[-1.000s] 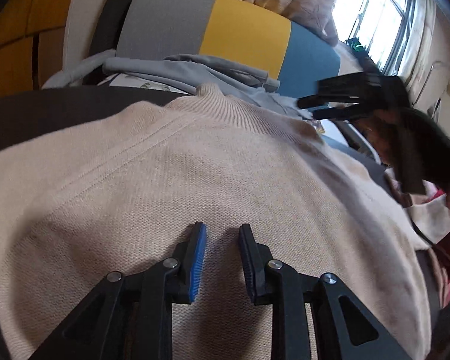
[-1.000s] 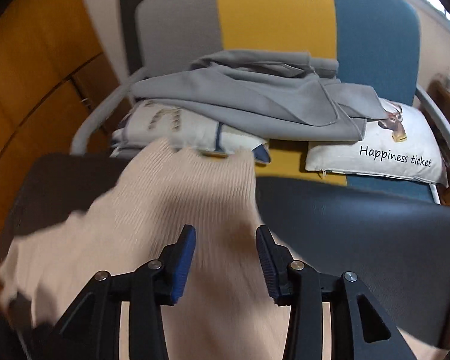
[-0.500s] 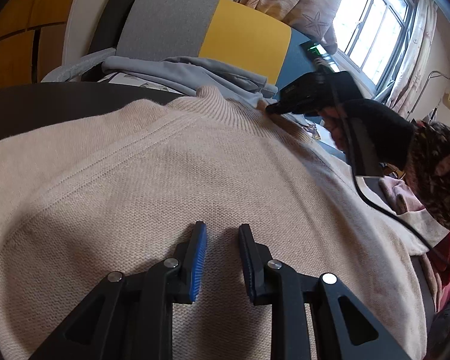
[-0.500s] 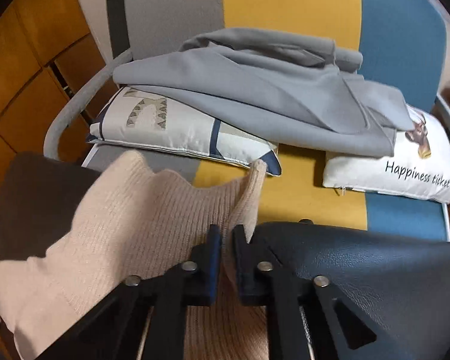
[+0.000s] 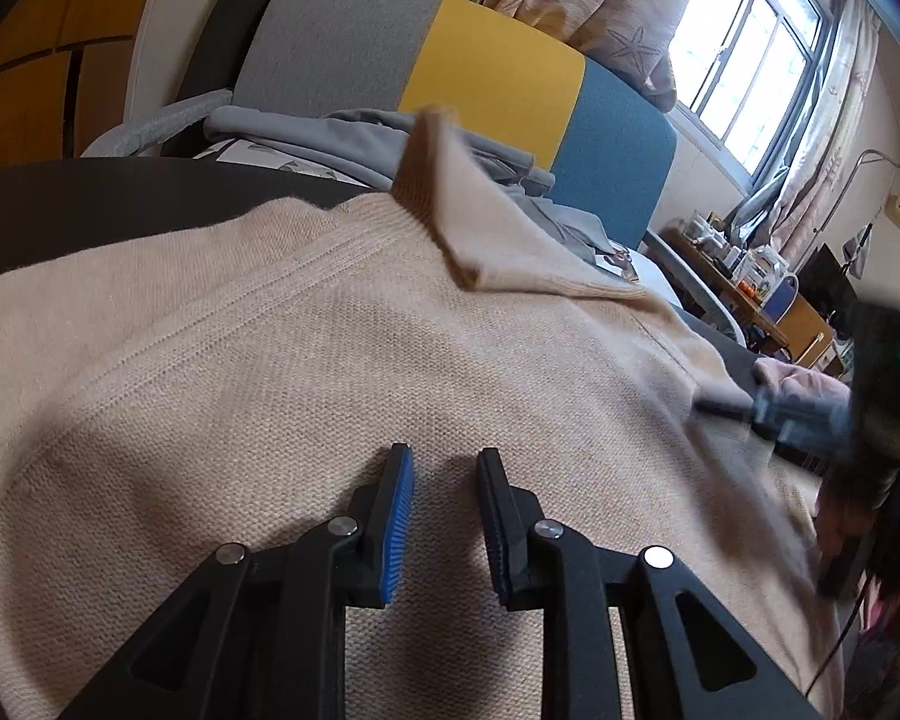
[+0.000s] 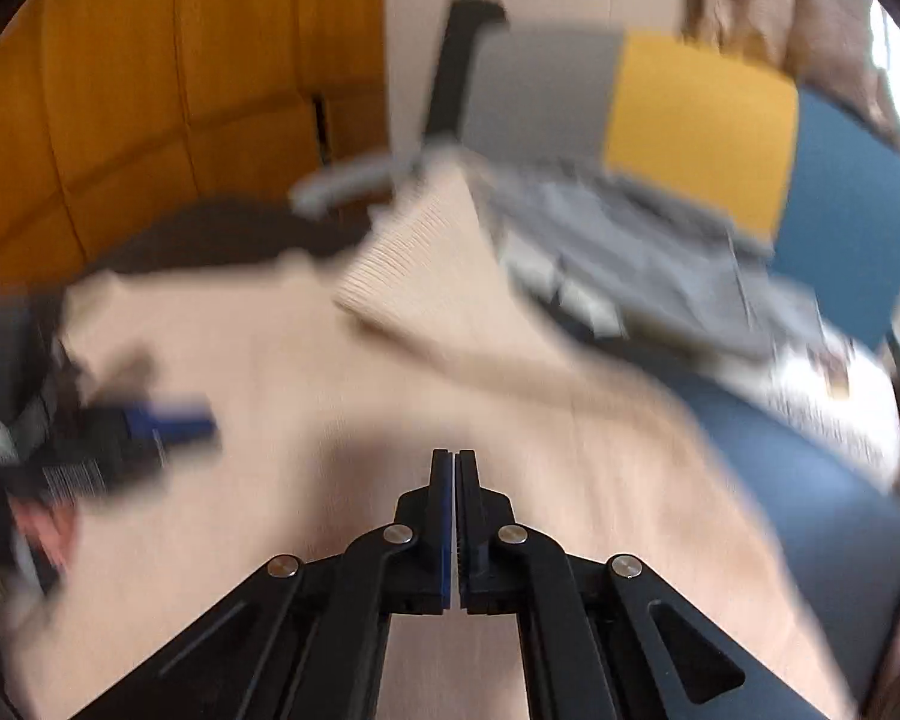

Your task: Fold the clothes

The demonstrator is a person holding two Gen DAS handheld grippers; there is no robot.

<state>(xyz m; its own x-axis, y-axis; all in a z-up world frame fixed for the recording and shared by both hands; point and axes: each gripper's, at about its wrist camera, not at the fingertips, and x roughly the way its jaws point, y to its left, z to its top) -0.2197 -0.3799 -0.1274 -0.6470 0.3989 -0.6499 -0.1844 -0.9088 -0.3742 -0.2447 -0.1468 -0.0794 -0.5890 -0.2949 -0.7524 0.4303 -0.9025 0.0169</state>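
While the beige knit sweater is spread flat over the dark surface, one ribbed corner is seen folded up. The left gripper is held slightly open just above the knit, empty. The right gripper is closed, a grasp not discernible. No writing can be read.

daylight from window | right view motion-blurred | fisheye edges

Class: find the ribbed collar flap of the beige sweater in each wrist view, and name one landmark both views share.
Left wrist: the collar flap stands up at upper centre, before the grey clothes.
Right wrist: the collar flap lies blurred, upper centre-left.
Shared landmark: the grey, yellow and blue chair back.
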